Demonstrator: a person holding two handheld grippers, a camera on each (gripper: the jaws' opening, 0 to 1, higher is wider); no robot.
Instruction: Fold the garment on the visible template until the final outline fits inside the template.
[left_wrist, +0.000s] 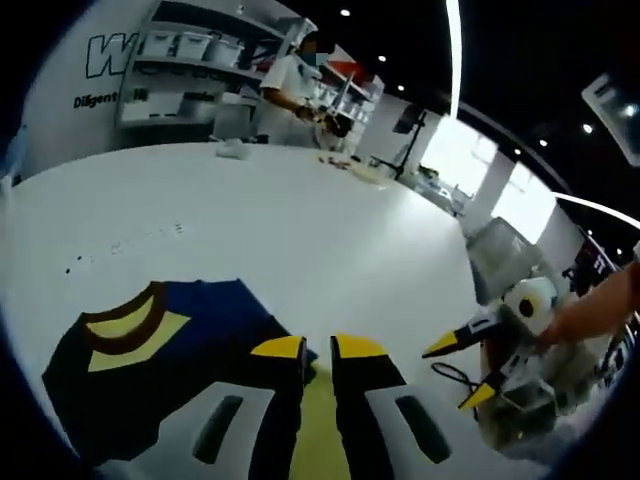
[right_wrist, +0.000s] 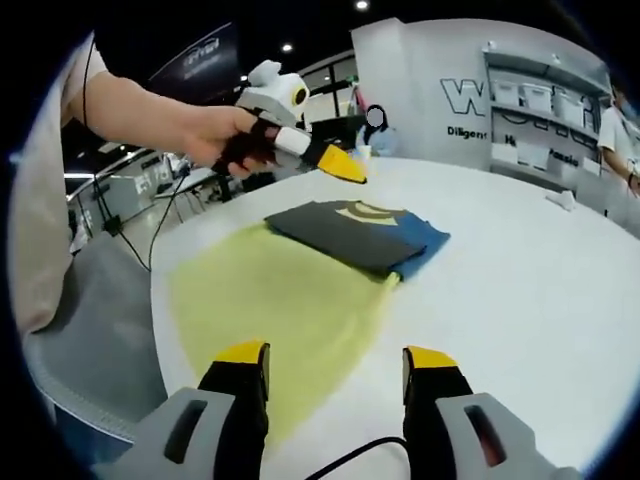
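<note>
From my right gripper (right_wrist: 335, 368) view, the folded dark navy T-shirt with a yellow collar panel (right_wrist: 358, 232) lies well ahead of my fingers on the pale yellow rectangular template (right_wrist: 270, 300), at its far end, with a blue edge spilling just past the template's border. The template's near part stretches back toward my left fingertip. My right jaws stand wide apart and hold nothing.

The same view shows my left gripper (right_wrist: 335, 163) from outside: a bare hand (right_wrist: 215, 135) grips it, arm reaching in, and it hangs above the shirt's near corner, apart from the cloth.

The left gripper (left_wrist: 318, 346) view looks the other way across the round white table (left_wrist: 300, 230). There the shirt (left_wrist: 160, 365) sits just left of my fingers, brown-trimmed collar showing. The tips seem nearly together with only a narrow gap, empty as far as I can tell. My right gripper (left_wrist: 460, 370) enters from the right, jaws spread.
</note>
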